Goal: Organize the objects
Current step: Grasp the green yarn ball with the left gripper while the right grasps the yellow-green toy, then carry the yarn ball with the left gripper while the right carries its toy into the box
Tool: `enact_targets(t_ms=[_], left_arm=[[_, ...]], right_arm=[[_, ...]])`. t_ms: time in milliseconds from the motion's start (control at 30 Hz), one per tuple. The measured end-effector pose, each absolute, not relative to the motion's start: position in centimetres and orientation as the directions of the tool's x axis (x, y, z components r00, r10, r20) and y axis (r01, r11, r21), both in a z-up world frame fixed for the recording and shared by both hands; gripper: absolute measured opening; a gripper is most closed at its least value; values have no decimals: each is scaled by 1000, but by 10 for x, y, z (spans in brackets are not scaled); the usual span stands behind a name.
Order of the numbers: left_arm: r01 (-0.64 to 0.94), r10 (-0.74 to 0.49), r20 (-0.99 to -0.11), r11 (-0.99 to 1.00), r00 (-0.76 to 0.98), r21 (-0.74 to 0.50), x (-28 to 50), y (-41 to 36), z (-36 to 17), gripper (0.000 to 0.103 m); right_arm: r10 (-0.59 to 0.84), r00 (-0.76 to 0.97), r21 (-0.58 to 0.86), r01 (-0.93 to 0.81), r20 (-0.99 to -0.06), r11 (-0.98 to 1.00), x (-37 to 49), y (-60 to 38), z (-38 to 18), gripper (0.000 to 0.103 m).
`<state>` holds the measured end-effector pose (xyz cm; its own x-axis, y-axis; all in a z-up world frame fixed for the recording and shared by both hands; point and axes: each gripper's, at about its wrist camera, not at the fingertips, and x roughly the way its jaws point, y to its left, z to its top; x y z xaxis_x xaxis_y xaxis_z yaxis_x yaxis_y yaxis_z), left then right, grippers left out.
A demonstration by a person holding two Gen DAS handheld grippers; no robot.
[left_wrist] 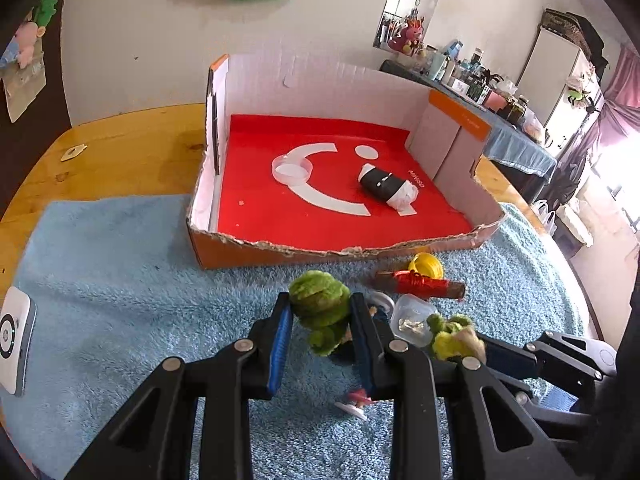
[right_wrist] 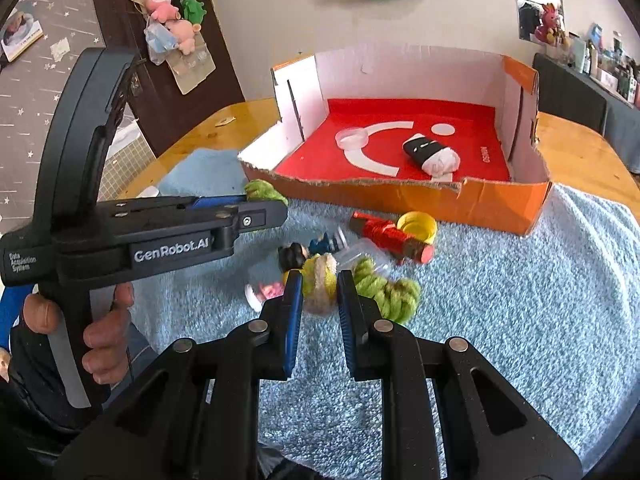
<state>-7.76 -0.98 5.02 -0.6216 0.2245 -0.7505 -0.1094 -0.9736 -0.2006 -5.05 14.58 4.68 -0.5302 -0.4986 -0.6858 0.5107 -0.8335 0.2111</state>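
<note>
A wooden table [left_wrist: 132, 148] with a rounded edge carries everything. A fluffy blue towel [left_wrist: 120, 280] covers most of its near part, leaving bare wood at the left and far edges. A cut-down orange cardboard box [left_wrist: 400, 250] sits toward the far edge, its front wall resting on the towel. A small pale tag [left_wrist: 73, 153] lies on bare wood near the far left corner. A white device [left_wrist: 14, 340] lies at the towel's left edge. On the towel just before the box lie a yellow cap [left_wrist: 427, 265] and a red-wrapped stick [left_wrist: 424, 285], touching.
</note>
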Motion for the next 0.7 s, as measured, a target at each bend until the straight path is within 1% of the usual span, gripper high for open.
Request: enact_targets(t_ms=[700], left_arm=[[-131, 247, -709, -968, -661, -215, -87, -9, 76, 30]], right_arm=[[-504, -554, 206, 513, -663, -834, -76, 147, 64, 17]])
